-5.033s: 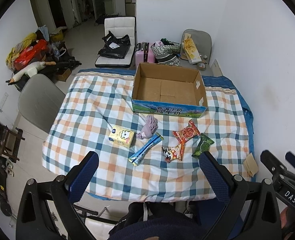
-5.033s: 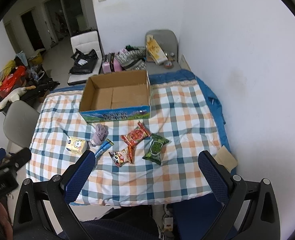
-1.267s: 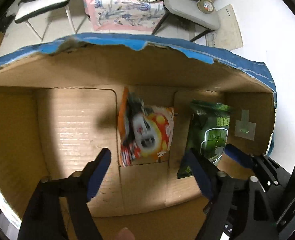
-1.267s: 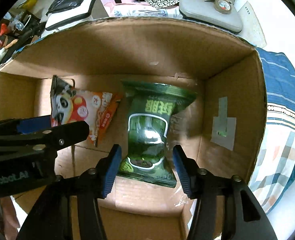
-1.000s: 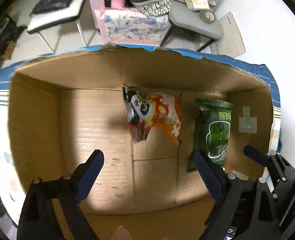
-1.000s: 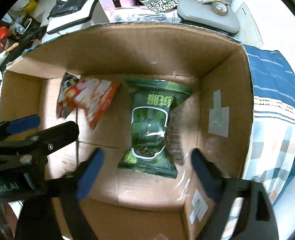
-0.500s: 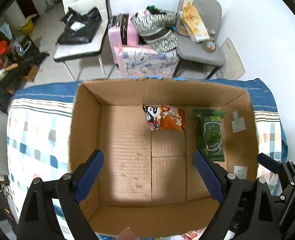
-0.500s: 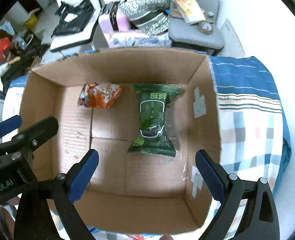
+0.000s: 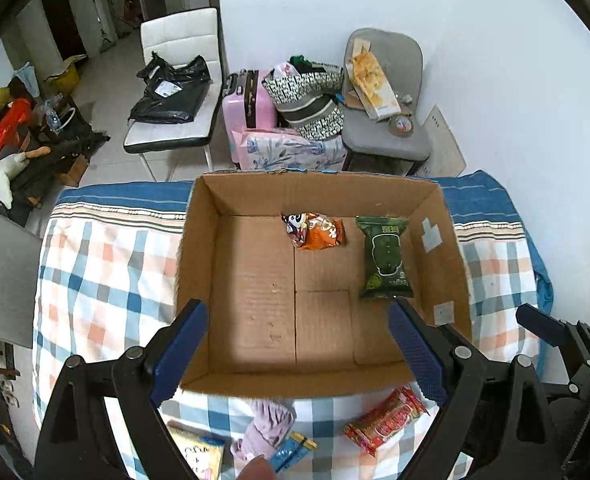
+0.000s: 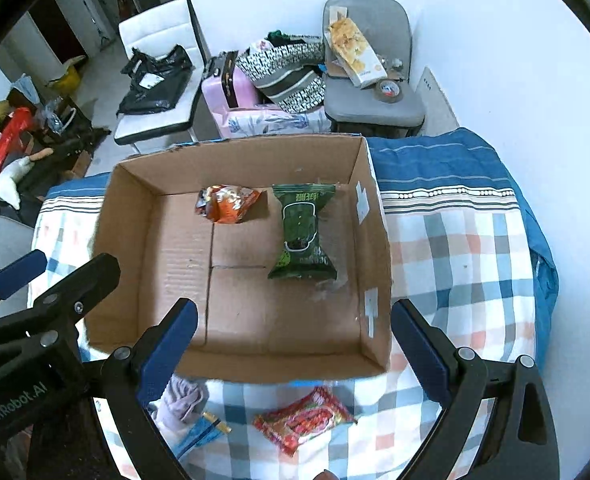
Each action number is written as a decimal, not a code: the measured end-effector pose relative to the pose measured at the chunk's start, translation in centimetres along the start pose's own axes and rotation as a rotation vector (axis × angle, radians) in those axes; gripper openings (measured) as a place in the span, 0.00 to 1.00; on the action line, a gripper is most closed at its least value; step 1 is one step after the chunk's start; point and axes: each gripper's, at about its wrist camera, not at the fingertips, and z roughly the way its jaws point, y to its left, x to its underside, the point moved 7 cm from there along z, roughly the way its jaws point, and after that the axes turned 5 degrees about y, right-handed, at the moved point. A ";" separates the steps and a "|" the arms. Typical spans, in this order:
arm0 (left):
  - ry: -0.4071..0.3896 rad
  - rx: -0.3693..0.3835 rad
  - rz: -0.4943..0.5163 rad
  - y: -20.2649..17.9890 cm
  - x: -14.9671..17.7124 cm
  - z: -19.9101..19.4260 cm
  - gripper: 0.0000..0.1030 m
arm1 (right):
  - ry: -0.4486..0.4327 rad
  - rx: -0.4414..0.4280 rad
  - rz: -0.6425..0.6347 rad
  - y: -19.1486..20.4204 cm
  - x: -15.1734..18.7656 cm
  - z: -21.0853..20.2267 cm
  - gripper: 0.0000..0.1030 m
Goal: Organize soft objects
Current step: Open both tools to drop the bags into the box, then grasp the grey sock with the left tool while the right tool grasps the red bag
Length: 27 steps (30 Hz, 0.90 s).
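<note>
An open cardboard box (image 9: 199,264) (image 10: 375,264) stands on the checked tablecloth. Inside lie an orange panda snack bag (image 9: 315,230) (image 10: 227,203) and a green packet (image 9: 385,258) (image 10: 303,236). In front of the box lie a red snack packet (image 9: 387,420) (image 10: 303,420), a lilac cloth (image 9: 267,426) (image 10: 181,400), a blue stick packet (image 9: 291,450) (image 10: 201,434) and a yellow carton (image 9: 197,454). My left gripper (image 9: 295,344) is open and empty above the box's near side. My right gripper (image 10: 295,340) is open and empty beside it.
The checked tablecloth (image 9: 107,272) (image 10: 463,264) covers the table, with a white wall at right. Behind the table stand a grey chair (image 9: 387,136), a white chair (image 9: 175,80), a pink suitcase (image 9: 247,108) and bags. Another grey chair (image 9: 3,276) is at the left.
Both grippers have let go of the panda bag and green packet in the box, opened wide, and pulled up and back; the items in front of the box have come into view.
</note>
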 end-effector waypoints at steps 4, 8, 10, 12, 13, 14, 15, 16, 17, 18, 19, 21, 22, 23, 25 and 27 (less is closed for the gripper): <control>-0.016 0.002 -0.017 0.5 1.5 -1.8 0.90 | -0.019 -0.024 -0.005 0.1 1.7 -2.1 0.96; 0.002 -0.013 -0.040 1.7 4.8 -2.0 0.90 | 0.018 -0.066 0.001 -0.2 4.7 -2.1 0.96; 0.040 -0.039 -0.042 2.5 7.4 -1.1 0.90 | 0.072 -0.090 0.021 -0.7 7.4 -0.8 0.96; 0.100 -0.068 -0.051 3.6 10.9 0.8 0.90 | 0.132 -0.112 0.051 -1.3 10.0 1.0 0.96; 0.134 -0.081 -0.058 4.1 12.4 1.8 0.90 | 0.164 -0.125 0.066 -1.6 11.2 2.0 0.96; 0.173 -0.086 -0.072 4.6 13.8 3.0 0.90 | 0.211 -0.139 0.095 -2.1 12.9 3.7 0.96; 0.207 -0.082 -0.091 5.0 15.0 4.1 0.90 | 0.244 -0.146 0.116 -2.5 13.9 5.0 0.96; 0.242 -0.077 -0.117 5.6 16.4 5.2 0.90 | 0.273 -0.157 0.142 -2.8 14.9 6.4 0.96; 0.271 -0.081 -0.142 6.2 17.7 6.3 0.90 | 0.301 -0.166 0.176 -3.3 15.9 7.9 0.96; 0.294 -0.090 -0.161 6.8 18.7 7.2 0.90 | 0.322 -0.162 0.207 -3.8 16.7 9.4 0.96; 0.311 -0.096 -0.177 7.3 19.6 8.0 0.90 | 0.330 -0.153 0.230 -4.3 17.2 10.6 0.96; 0.341 -0.107 -0.191 8.0 21.2 9.5 0.90 | 0.348 -0.149 0.289 -4.9 18.1 12.8 0.96; 0.358 -0.106 -0.183 8.1 21.7 10.2 0.90 | 0.361 -0.152 0.316 -5.1 18.3 13.6 0.96; 0.379 -0.116 -0.170 8.1 22.2 10.8 0.90 | 0.372 -0.158 0.343 -5.3 18.7 14.5 0.96; 0.402 -0.122 -0.158 8.1 22.8 11.8 0.90 | 0.399 -0.174 0.389 -5.4 19.0 16.0 0.96; 0.396 -0.108 -0.169 8.2 22.6 12.3 0.90 | 0.425 -0.192 0.420 -5.2 19.4 17.2 0.95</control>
